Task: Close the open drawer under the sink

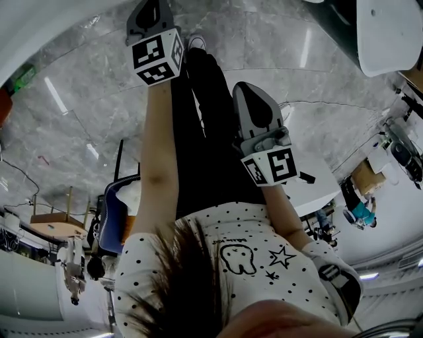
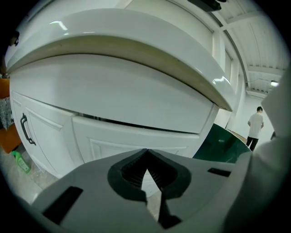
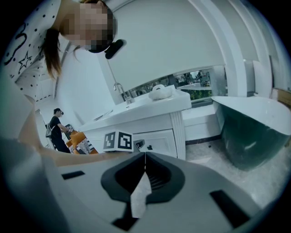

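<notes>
In the left gripper view a white sink cabinet fills the frame. Its countertop overhangs a wide white front, and below that a dark gap runs along the top of a panelled drawer front. My left gripper is shut and empty, a short way in front of that panel. In the right gripper view the same cabinet stands farther off, with a faucet on top and the left gripper's marker cube before it. My right gripper is shut with nothing in it. The head view shows the left gripper ahead of the right gripper.
A dark green bathtub stands right of the cabinet, also large in the right gripper view as the bathtub. The cabinet door at left has a black handle. A green bottle lies on the floor. A person stands far off.
</notes>
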The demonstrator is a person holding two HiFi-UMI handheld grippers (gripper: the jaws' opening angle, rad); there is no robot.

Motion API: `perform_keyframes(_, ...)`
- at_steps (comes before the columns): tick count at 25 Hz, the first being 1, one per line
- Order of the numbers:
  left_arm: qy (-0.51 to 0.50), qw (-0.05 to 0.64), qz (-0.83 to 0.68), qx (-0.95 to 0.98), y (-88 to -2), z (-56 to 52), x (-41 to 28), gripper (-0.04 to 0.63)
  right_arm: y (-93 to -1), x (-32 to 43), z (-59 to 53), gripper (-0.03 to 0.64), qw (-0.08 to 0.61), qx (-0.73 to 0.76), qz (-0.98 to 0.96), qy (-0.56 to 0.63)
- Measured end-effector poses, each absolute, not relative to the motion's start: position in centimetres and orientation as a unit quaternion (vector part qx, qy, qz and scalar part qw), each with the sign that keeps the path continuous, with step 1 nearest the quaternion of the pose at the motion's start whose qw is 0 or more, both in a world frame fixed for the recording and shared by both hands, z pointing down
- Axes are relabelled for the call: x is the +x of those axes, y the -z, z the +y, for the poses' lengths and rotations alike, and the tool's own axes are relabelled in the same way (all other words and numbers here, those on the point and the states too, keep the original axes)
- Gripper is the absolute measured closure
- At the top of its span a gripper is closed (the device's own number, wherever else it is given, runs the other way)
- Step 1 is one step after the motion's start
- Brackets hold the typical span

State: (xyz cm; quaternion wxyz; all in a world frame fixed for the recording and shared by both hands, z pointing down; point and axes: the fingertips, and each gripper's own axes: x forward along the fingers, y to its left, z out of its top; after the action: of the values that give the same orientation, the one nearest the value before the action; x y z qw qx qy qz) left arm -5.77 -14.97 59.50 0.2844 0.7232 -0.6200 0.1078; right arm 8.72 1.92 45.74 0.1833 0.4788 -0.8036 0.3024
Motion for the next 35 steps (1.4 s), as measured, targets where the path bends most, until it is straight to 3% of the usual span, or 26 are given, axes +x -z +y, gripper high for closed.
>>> perform_keyframes(35,-0.135,0.295,-0.619,0.715,-51.6,-13.4,-6.1,0.591,-42.4,9.2,2.0,0.603,0.248,0.431,-0.822,-0.278)
